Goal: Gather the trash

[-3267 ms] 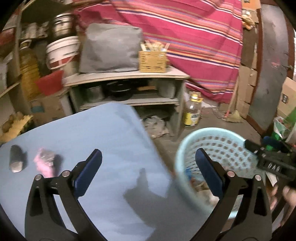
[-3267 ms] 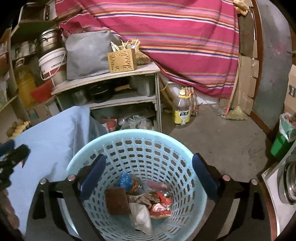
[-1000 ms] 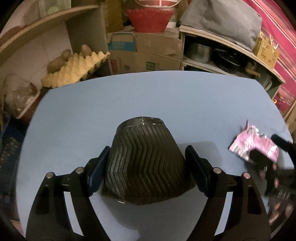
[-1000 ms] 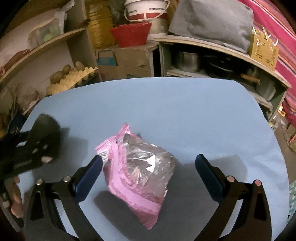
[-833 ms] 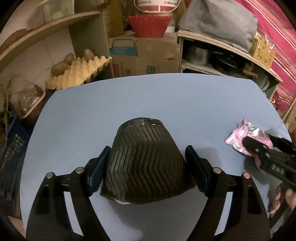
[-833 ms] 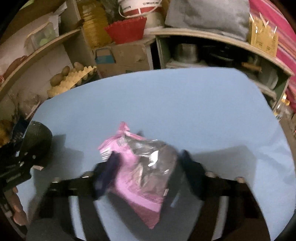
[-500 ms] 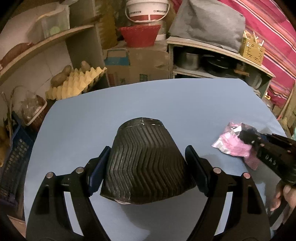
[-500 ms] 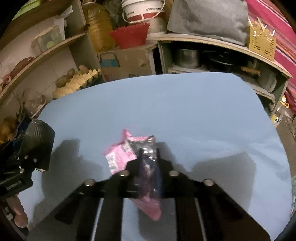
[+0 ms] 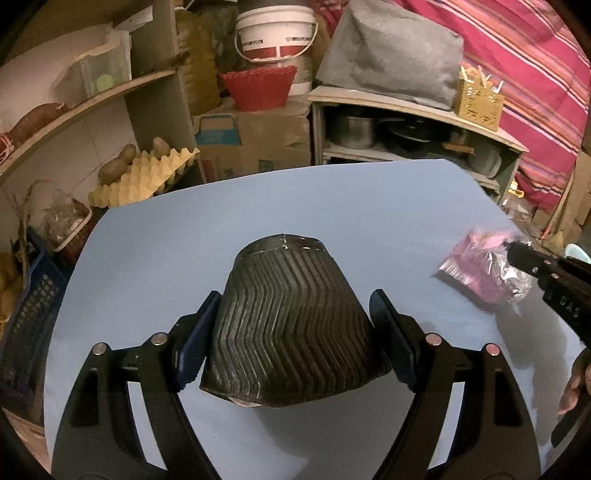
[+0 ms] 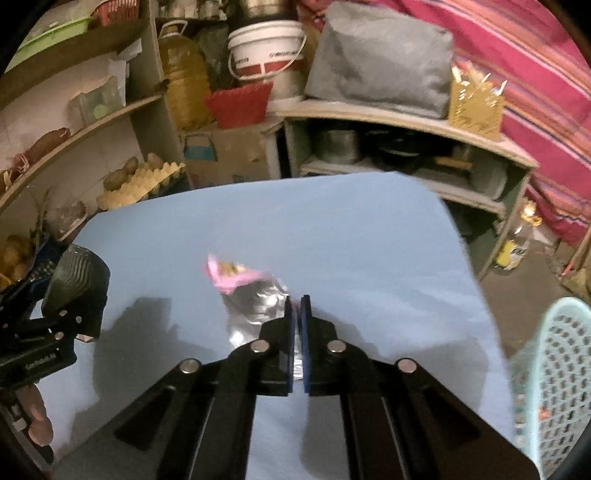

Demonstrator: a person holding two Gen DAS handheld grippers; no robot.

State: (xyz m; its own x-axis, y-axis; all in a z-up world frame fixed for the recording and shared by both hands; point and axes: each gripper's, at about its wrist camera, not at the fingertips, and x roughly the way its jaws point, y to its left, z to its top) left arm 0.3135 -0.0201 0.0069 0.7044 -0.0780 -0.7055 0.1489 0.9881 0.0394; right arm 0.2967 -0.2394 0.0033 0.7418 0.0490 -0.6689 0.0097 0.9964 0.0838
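Observation:
My left gripper (image 9: 295, 336) is shut on a black ribbed paper cup (image 9: 291, 325) and holds it above the blue table (image 9: 258, 206). It also shows at the left of the right wrist view (image 10: 75, 288). My right gripper (image 10: 295, 306) is shut on a pink and silver foil wrapper (image 10: 251, 295), lifted off the table. The wrapper also shows at the right of the left wrist view (image 9: 484, 269). A light blue perforated trash basket (image 10: 554, 369) stands off the table's right edge.
Shelves with potatoes on a yellow egg tray (image 9: 140, 173), a red basket (image 9: 258, 86), a white bucket (image 9: 277, 33) and cardboard boxes stand behind the table. A low shelf with pots (image 10: 406, 147) and a striped cloth (image 9: 535, 74) are at the back right.
My right gripper closed on the pink wrapper and lifted it toward the right, bringing the basket into view. My left gripper, holding the black cup, has drawn back a little.

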